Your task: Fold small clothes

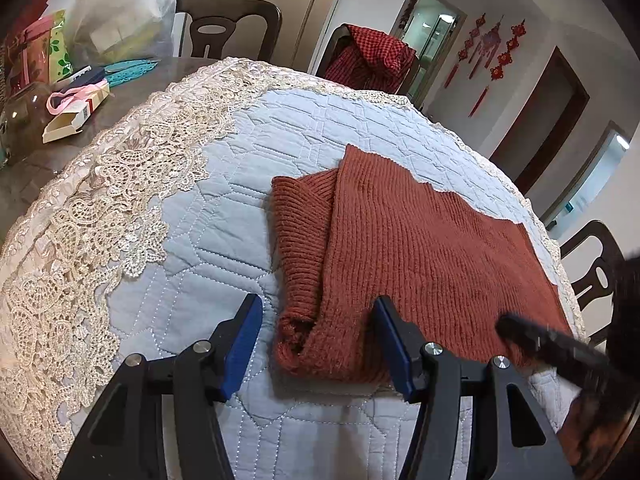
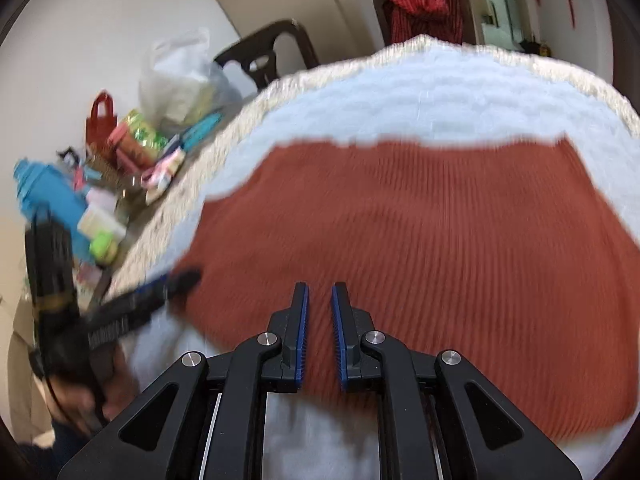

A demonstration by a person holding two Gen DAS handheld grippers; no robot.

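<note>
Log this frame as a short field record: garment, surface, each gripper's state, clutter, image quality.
garment: rust knit sweater, lying flat, one sleeve folded over along its left side
surface: blue quilted cover with lace border
left gripper: open, fingers straddling the sweater's near corner
right gripper: narrow gap between pads, nothing held, above the sweater
clutter: boxes and bags on the far left of the table
image quality: right wrist view blurred

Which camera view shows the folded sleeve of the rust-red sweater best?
The left wrist view. There the folded sleeve is sharp and lies over the left side of the sweater, just beyond the open left tool. The right wrist view is blurred and shows only the sweater's broad body, with no clear sleeve.
</note>
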